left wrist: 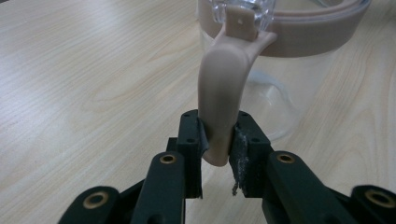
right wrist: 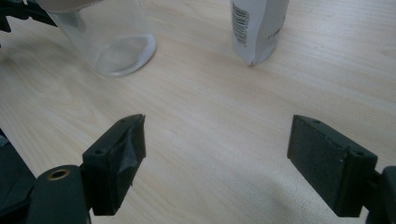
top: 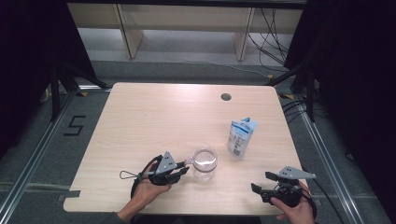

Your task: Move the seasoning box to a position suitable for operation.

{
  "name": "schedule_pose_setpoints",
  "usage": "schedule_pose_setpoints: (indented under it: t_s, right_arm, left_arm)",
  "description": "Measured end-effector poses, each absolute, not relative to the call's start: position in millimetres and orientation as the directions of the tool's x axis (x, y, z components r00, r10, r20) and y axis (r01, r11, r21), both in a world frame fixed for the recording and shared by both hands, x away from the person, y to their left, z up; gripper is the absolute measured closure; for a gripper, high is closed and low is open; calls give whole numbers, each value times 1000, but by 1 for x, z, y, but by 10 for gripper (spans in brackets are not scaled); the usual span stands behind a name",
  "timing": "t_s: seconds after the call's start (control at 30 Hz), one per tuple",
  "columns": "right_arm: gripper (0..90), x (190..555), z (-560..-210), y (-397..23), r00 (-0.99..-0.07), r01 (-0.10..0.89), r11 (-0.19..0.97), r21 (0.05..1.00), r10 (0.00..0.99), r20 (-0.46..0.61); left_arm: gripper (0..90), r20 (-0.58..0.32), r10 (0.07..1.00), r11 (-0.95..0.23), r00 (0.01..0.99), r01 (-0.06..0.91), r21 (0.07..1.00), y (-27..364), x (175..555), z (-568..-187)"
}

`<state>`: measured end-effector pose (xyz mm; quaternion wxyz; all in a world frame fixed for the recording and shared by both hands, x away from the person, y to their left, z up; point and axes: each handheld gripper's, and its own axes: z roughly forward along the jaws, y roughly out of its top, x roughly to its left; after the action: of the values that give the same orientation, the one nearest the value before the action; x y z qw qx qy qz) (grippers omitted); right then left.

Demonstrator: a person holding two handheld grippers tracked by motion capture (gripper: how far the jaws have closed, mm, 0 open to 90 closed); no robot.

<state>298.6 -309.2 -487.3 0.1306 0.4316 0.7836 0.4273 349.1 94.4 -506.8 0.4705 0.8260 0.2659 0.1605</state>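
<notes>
Left gripper [left wrist: 217, 154] pinches the jar's beige latch tab [left wrist: 223, 88]; right gripper [right wrist: 217, 149] idles wide apart and empty; best lift the tab straight and slow so the clear jar [top: 204, 163] stays upright.

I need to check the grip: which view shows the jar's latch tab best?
The left gripper view: the beige latch tab sits close up, pinched between the left claw pads. The high view shows it tiny beside the jar; the right gripper view shows the jar's glass.
</notes>
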Motion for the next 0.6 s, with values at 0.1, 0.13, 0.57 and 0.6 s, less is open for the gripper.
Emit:
schedule_pose_setpoints:
  t_s: [0.1, 0.13, 0.57, 0.6]
  right_arm:
    - [203, 299, -488, -308, -597, 567, 257, 783, 783, 175]
    - [203, 299, -488, -308, -597, 567, 257, 783, 783, 175]
    - [207, 298, -488, -309, -590, 572, 257, 779, 789, 173]
    - [207, 297, -487, -307, -572, 596, 236, 768, 796, 199]
  left_arm:
    - [747, 23, 580, -431, 814, 284, 856, 94, 348, -506]
    - [747, 10, 582, -419, 813, 289, 861, 93, 347, -507]
    - [631, -16, 583, -395, 813, 300, 869, 100, 345, -505]
    - [614, -28, 590, -376, 807, 305, 875, 101, 344, -504]
